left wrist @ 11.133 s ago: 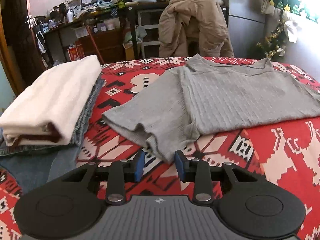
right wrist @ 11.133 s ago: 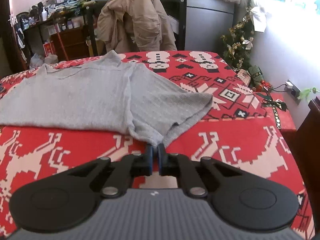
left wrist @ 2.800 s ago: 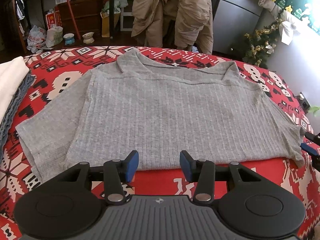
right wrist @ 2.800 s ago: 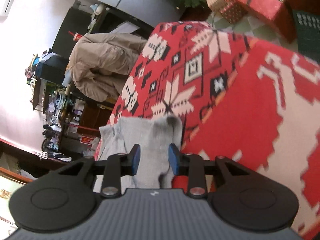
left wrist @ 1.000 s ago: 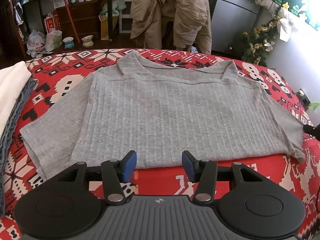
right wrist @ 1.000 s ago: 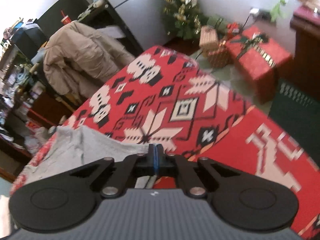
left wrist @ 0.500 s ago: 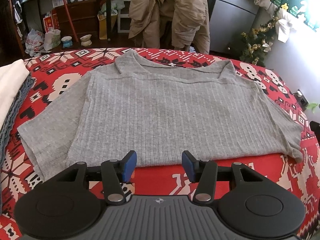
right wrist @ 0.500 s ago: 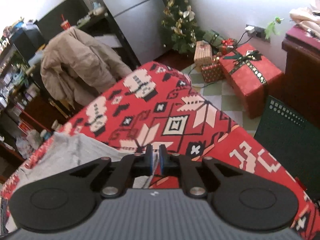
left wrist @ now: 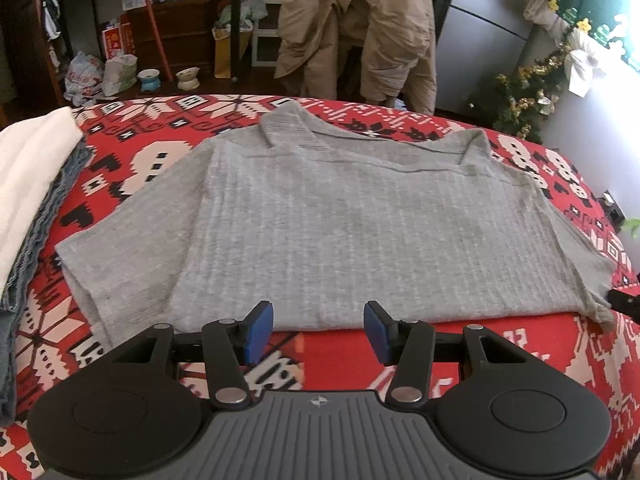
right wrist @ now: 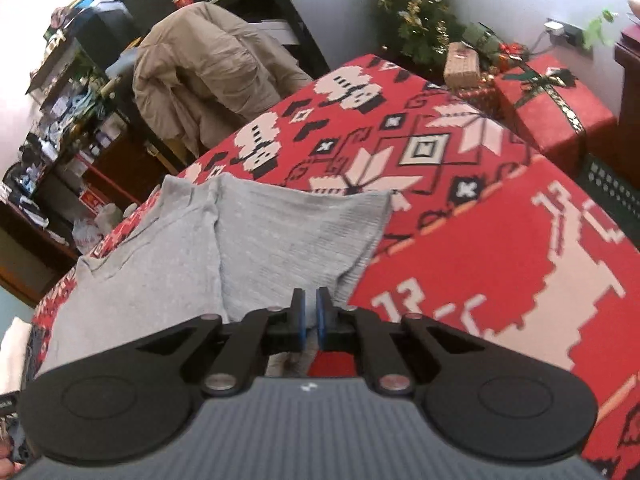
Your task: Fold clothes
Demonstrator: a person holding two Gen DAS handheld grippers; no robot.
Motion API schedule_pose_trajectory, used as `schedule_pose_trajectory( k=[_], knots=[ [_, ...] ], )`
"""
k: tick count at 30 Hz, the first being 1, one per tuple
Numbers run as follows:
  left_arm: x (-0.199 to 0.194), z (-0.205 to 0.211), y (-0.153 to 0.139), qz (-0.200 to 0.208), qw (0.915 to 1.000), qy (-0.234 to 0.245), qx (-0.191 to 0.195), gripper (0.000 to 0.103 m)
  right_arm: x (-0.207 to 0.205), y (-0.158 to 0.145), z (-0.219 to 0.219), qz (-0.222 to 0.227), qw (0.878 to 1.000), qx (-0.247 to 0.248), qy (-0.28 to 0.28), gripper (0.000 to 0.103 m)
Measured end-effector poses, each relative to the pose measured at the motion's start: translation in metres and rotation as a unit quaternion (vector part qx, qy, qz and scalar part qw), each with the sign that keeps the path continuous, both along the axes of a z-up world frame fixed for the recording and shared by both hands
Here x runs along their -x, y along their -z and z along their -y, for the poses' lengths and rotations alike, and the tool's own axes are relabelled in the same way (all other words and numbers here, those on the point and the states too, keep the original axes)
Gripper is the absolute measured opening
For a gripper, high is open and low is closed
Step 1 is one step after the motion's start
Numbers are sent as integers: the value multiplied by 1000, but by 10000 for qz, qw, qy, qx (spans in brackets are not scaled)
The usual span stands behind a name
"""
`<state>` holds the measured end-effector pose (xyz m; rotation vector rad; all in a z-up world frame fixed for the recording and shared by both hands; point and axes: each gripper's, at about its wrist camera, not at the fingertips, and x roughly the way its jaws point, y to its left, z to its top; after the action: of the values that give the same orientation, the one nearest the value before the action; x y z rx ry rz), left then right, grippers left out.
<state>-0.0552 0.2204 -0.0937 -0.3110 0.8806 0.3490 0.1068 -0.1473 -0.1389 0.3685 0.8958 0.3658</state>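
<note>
grey shirt [left wrist: 360, 224]: spread flat on red patterned blanket [left wrist: 340, 356] | left gripper [left wrist: 318, 330]: fingers parted, empty, at shirt's near hem | right gripper [right wrist: 310, 314]: fingers slightly apart, gripping nothing, over right sleeve

The left wrist view looks from the near edge of the red patterned blanket [left wrist: 332, 360], facing down and forward, close over the hem of the grey shirt [left wrist: 340, 224]. It sees the whole shirt and the tan jacket [left wrist: 356, 28] behind. The right wrist view stands at the shirt's right sleeve [right wrist: 304, 236], tilted, very near, looking along the shirt. The 2 views share the shirt, the blanket and the jacket [right wrist: 212, 68].
</note>
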Motion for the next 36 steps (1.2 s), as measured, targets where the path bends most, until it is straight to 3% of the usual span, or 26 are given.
schedule_pose_trajectory(
  k=[5, 9, 14, 19, 22, 23, 25, 29, 33, 36],
  knots=[
    [6, -16, -2, 94, 9996, -180, -176, 49, -13, -29, -18, 339, 9989, 132, -300, 10],
    [12, -38, -1, 228, 9990, -336, -196, 35, -18, -49, -56, 521, 9957, 138, -755, 13],
    [26, -68, 7, 201, 9970, -718, -224, 21, -4, -54, -105, 439, 9921, -96, -1167, 16],
    [54, -96, 16, 146, 9880, -1523, -203, 21, 22, -51, -136, 348, 9883, -60, -1484, 18],
    [68, -109, 21, 108, 9799, -1973, -284, 31, 31, -52, -144, 285, 9874, -118, -1551, 18],
    [69, -110, 21, 110, 9788, -2012, -377, 38, 33, -52, -146, 276, 9871, -135, -1569, 18],
    [70, -111, 22, 156, 9779, -2041, -428, 42, 37, -52, -149, 257, 9866, -168, -1605, 19],
    [70, -117, 23, 313, 9764, -2135, -77, 54, 42, -53, -152, 228, 9858, -206, -1653, 20],
    [71, -124, 23, 532, 9716, -2274, 380, 54, 43, -52, -149, 178, 9855, -239, -1670, 22],
    [63, -122, 24, 429, 9708, -2351, 214, 49, 43, -50, -147, 126, 9858, -233, -1659, 23]
  ],
)
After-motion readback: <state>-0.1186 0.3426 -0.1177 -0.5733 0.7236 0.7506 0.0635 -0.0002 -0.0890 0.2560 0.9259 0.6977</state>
